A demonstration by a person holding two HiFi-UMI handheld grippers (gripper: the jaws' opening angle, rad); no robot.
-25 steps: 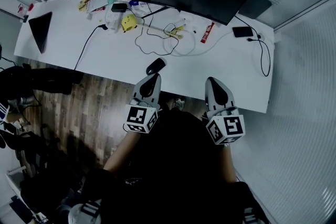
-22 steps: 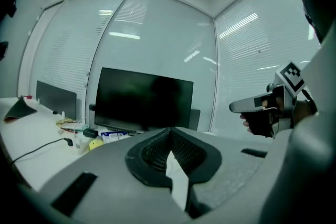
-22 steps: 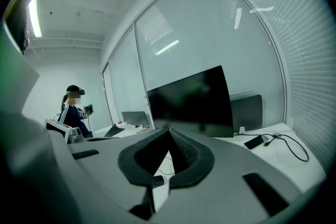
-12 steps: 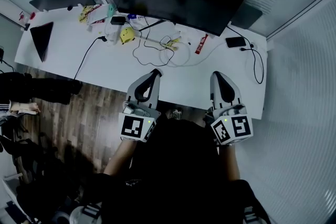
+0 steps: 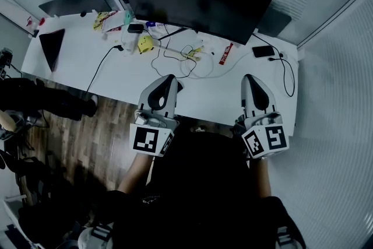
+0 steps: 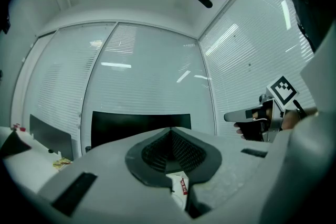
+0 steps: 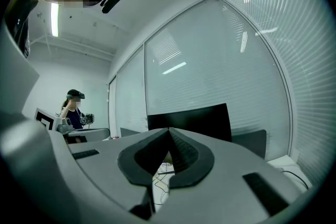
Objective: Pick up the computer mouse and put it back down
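Black computer mouse (image 5: 179,86) near desk (image 5: 116,76) front edge, mostly hidden behind left gripper (image 5: 169,77). Jaws shut and empty there and on right gripper (image 5: 252,77). Risk: descending unopened, shoving mouse off the edge.

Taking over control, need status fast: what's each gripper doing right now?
Left gripper: closed, holding nothing.
Right gripper: closed, holding nothing.

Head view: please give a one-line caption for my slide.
Left gripper and right gripper, both shut, at a white desk with monitor.
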